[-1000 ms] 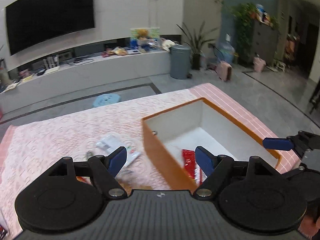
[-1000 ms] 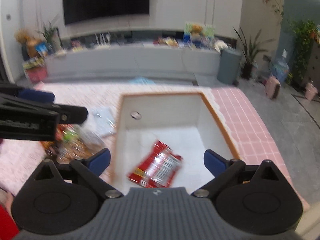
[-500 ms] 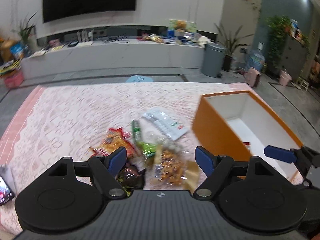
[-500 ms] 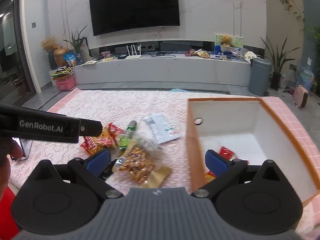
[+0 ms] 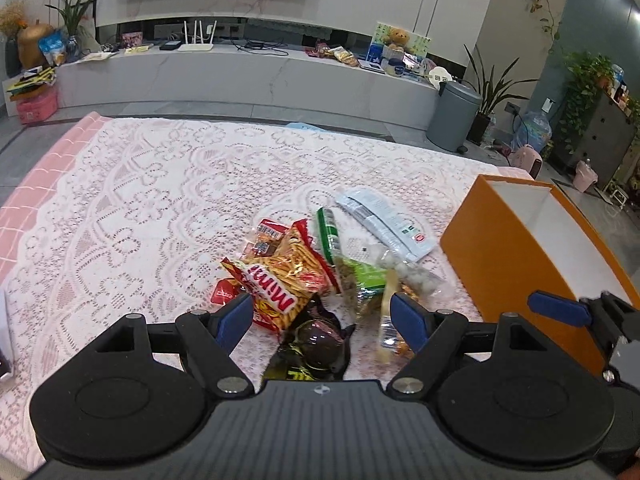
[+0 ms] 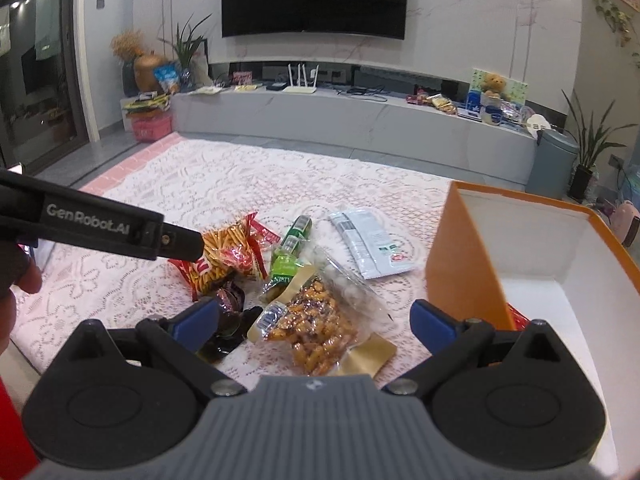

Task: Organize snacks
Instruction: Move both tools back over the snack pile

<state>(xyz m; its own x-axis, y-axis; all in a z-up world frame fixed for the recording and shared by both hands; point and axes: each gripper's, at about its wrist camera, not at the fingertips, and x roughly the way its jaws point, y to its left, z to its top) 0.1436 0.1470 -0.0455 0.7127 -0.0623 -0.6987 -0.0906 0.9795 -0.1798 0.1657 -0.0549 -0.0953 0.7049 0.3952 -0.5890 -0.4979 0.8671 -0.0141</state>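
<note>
A heap of snack packets lies on the lace tablecloth [image 5: 132, 208]: a red pack of sticks [image 5: 280, 280] [image 6: 224, 256], a dark packet [image 5: 316, 340] [image 6: 228, 312], a green pack [image 5: 368, 280] [image 6: 284, 268], a clear bag of orange nuts [image 6: 316, 328] and a white sachet [image 5: 384, 224] [image 6: 370, 248]. My left gripper [image 5: 322, 318] hovers open just above the dark packet. Open and empty, my right gripper [image 6: 314, 320] hangs over the nut bag. An orange box [image 5: 516, 248] [image 6: 460, 264] with white inside stands to the right, a red packet corner [image 6: 518, 316] showing in it.
The left gripper's body [image 6: 96, 228] crosses the left side of the right wrist view, a hand [image 6: 16, 280] behind it. A phone edge [image 5: 4, 340] lies at the table's left. Beyond the table are a low TV bench [image 5: 240, 76] and a grey bin [image 5: 452, 116].
Both grippers swung left from over the orange box to over the snack heap. Both stayed open and empty. The red packet stays in the box.
</note>
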